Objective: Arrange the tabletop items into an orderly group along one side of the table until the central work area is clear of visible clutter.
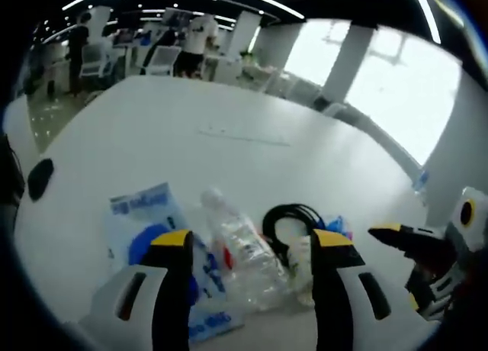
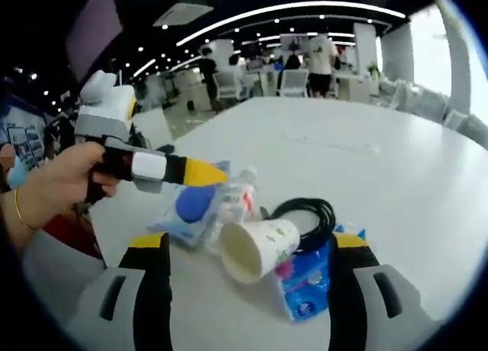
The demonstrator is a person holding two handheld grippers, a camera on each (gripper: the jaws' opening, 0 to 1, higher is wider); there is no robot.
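smooth white table (image 2: pixel 427 183) holds crinkly clear bottle (image 1: pixel 242 253), coiled black cable (image 2: pixel 309 217), paper cup (image 2: pixel 258 248).

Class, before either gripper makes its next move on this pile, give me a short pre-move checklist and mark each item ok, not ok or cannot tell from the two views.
1. Left gripper open and empty: ok; the plastic bottle lies between its jaws, ungripped.
2. Right gripper open and empty: ok; the paper cup lies on its side ahead of it.
3. Items already grouped: ok; bottle, cup, black cable, blue packet and blue-and-white bag lie close together.
4. Rest of the white table free of clutter: not ok; a dark object sits near the edge.
5. Bottle capped: cannot tell.
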